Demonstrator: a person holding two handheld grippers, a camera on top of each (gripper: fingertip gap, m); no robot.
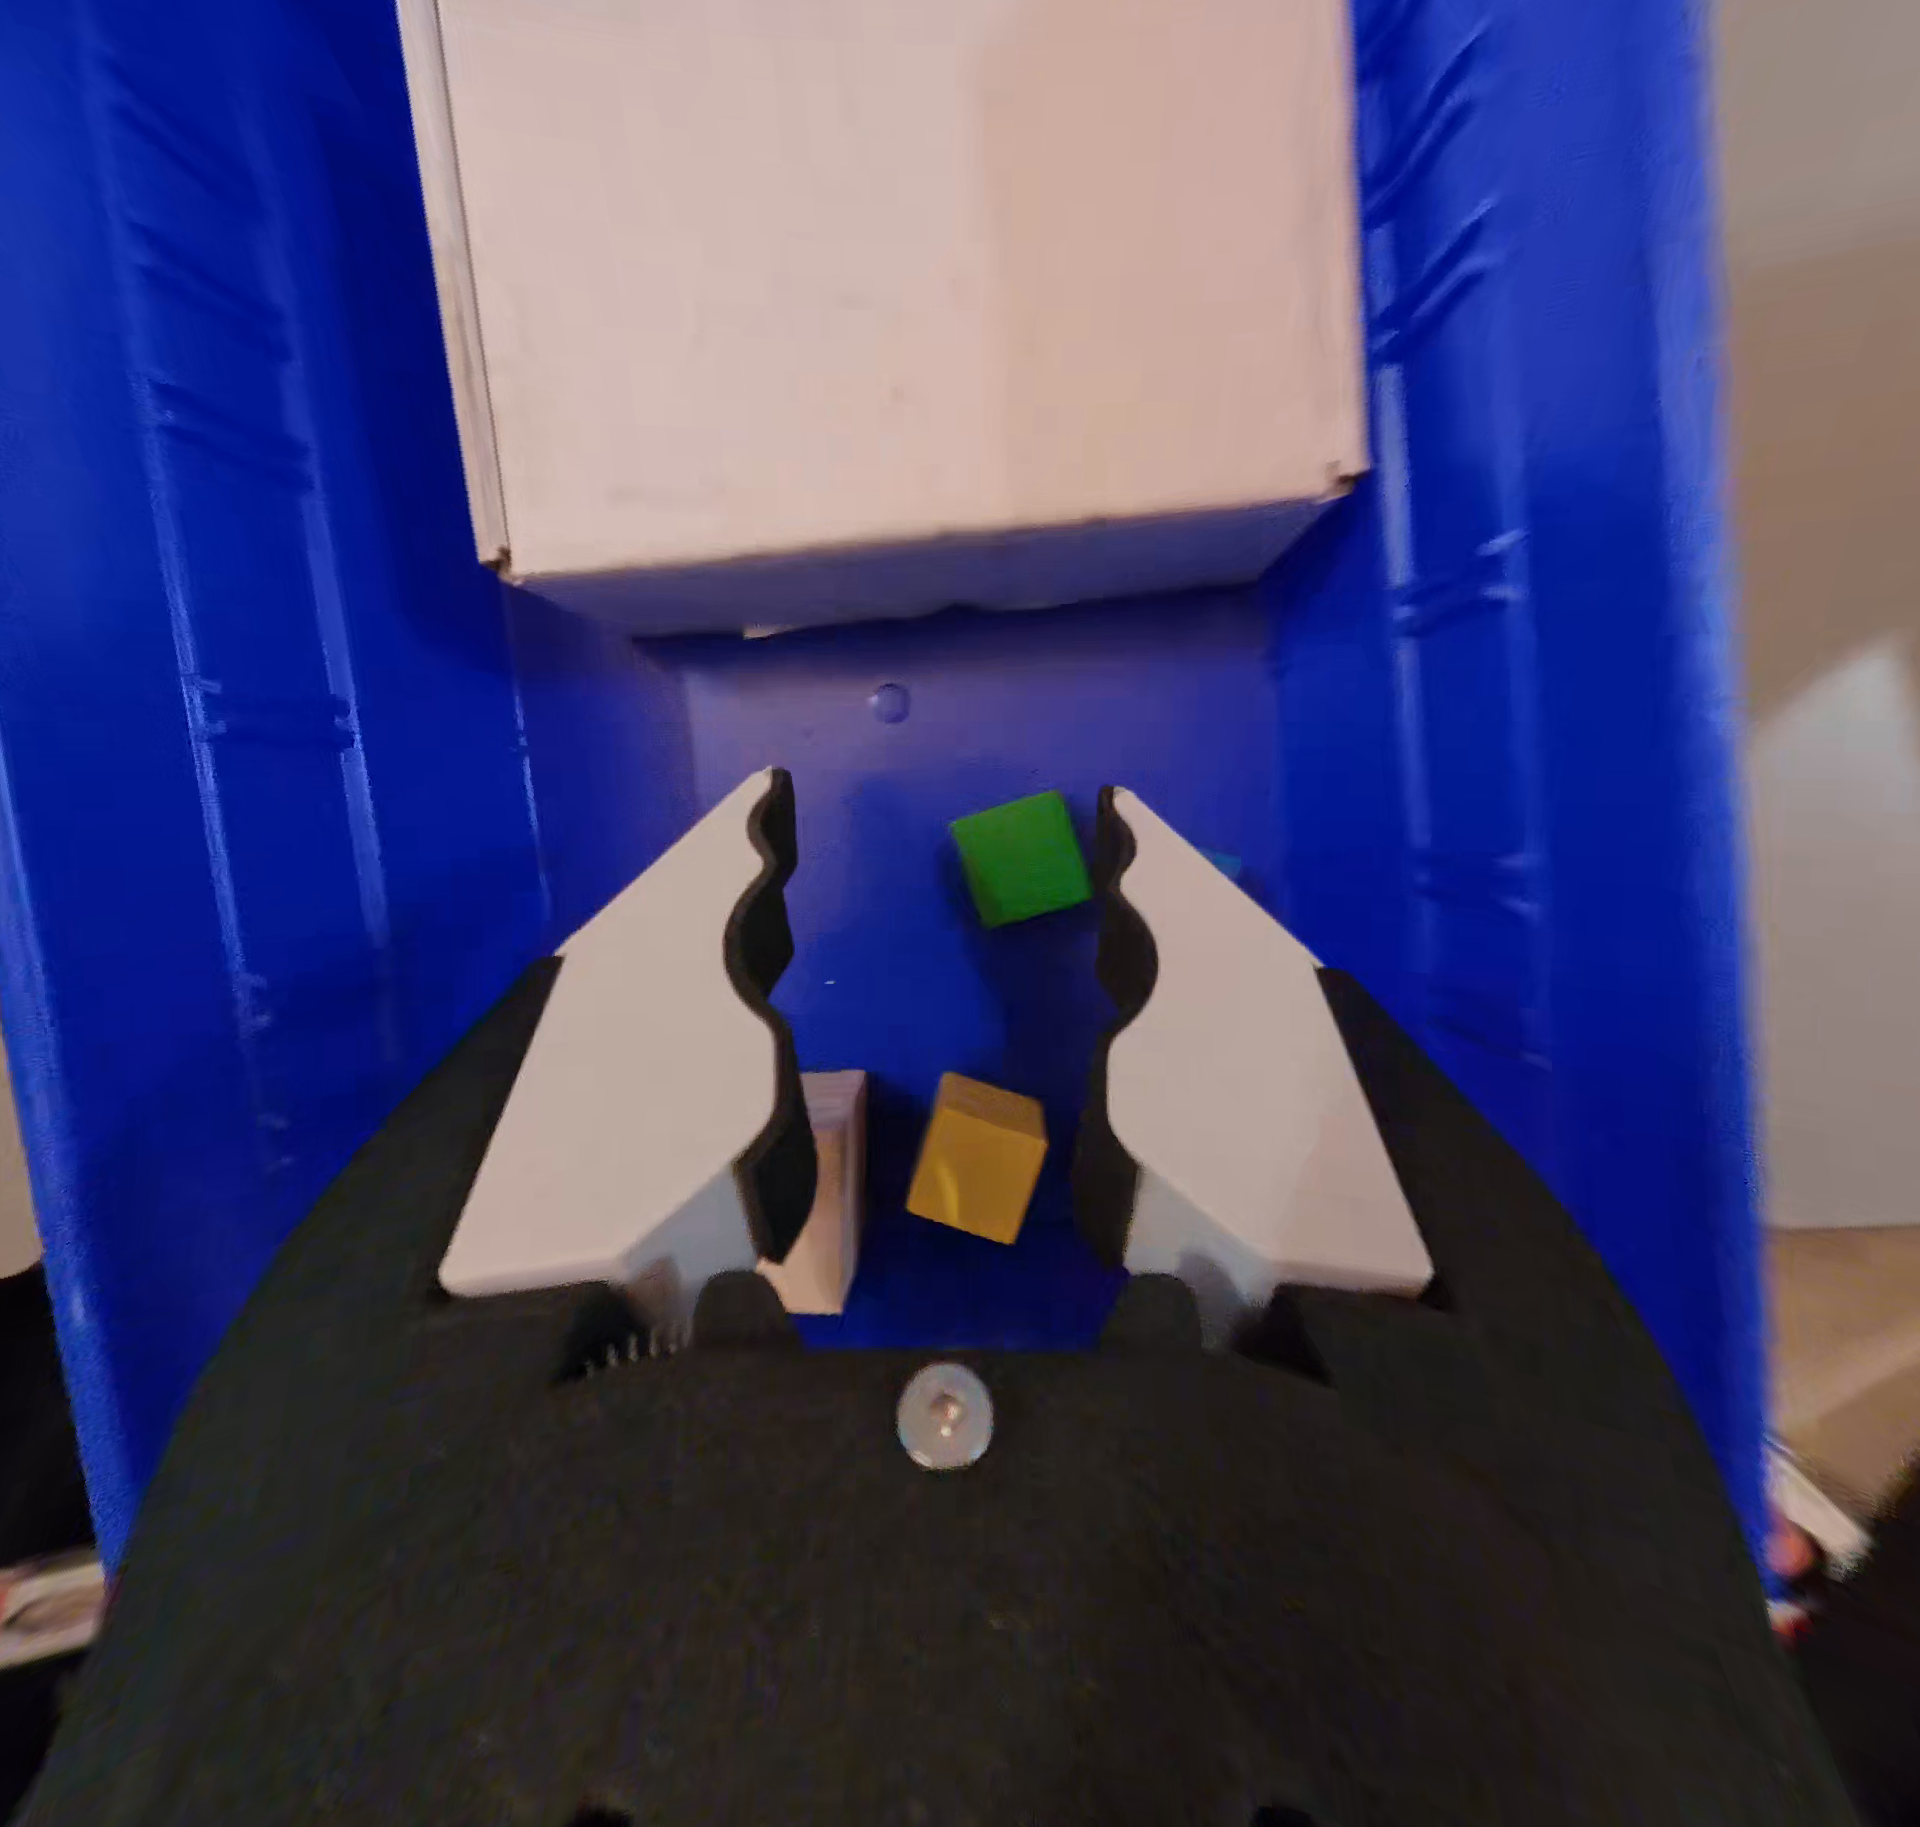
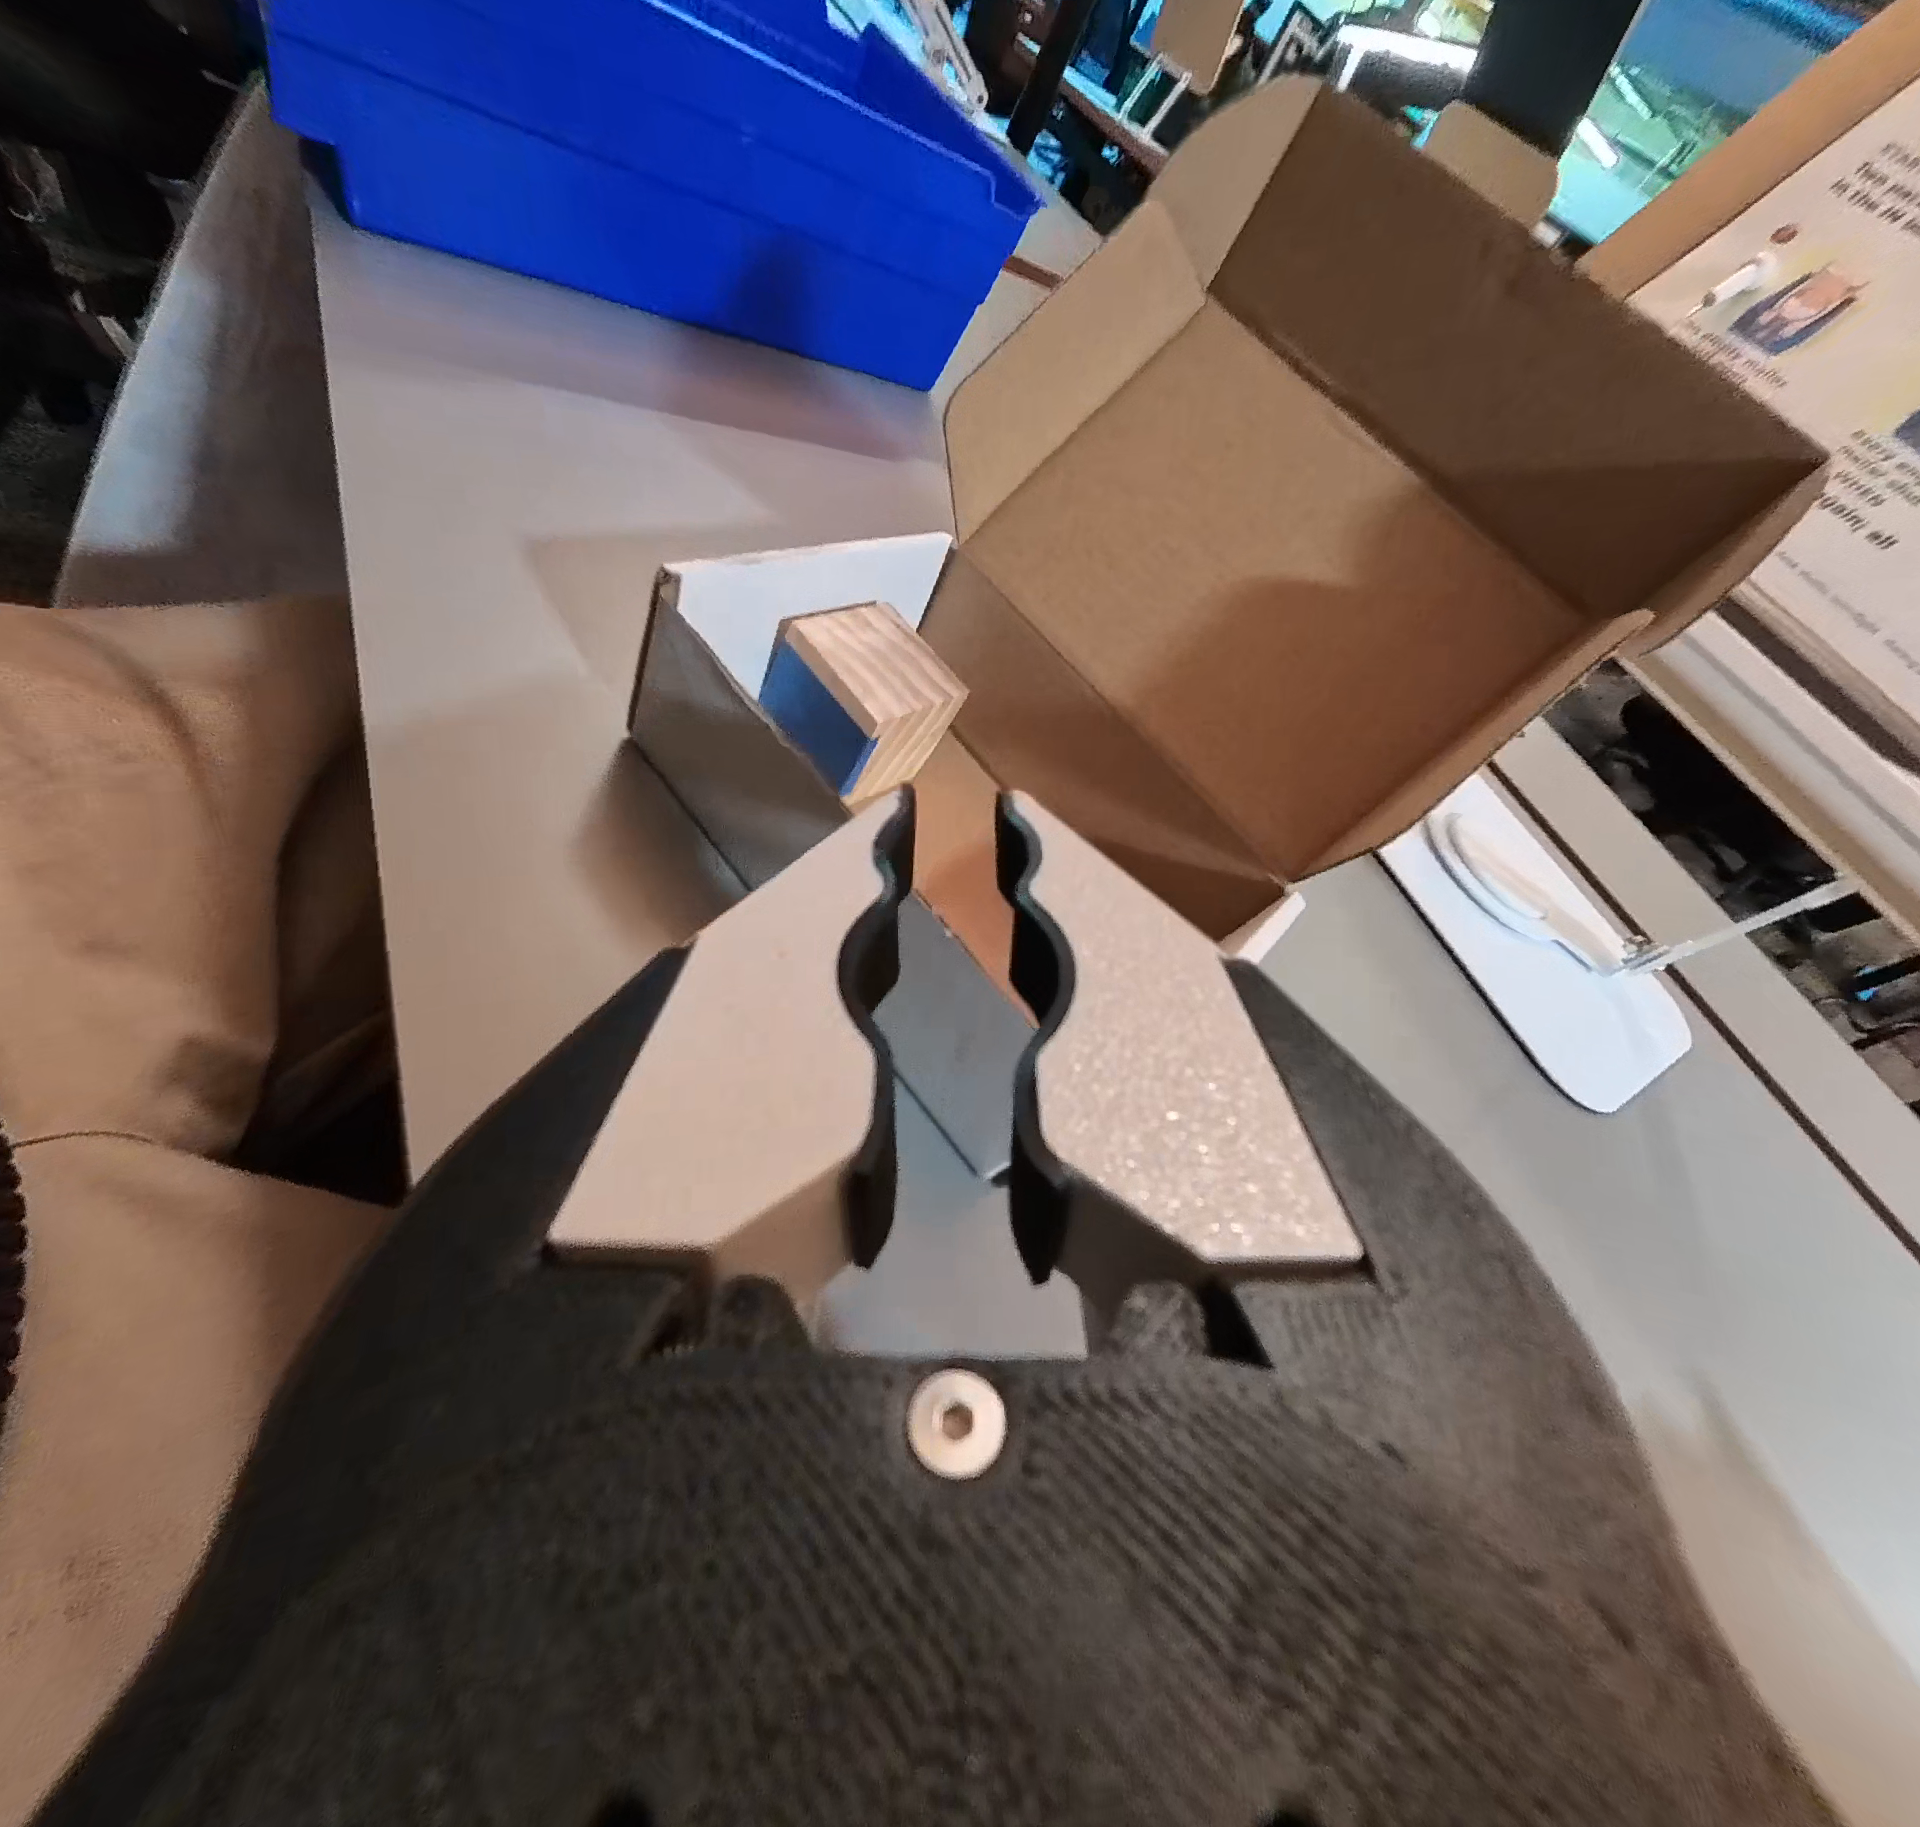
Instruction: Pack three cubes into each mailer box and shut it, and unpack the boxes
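A blue plastic bin [image 2: 644, 156] sits at the far end of a grey table [image 2: 582, 447]; a printed poster [image 2: 1829, 364] stands to the bin's right.

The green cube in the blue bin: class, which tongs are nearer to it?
Left. The left tongs hang open just above the green cube in the blue bin; the right tongs are over at the open mailer box.

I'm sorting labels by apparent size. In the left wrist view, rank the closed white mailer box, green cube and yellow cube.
1. White mailer box, by far the largest.
2-3. Green cube and yellow cube look alike; nearness to the camera differs, so I won't rank them.
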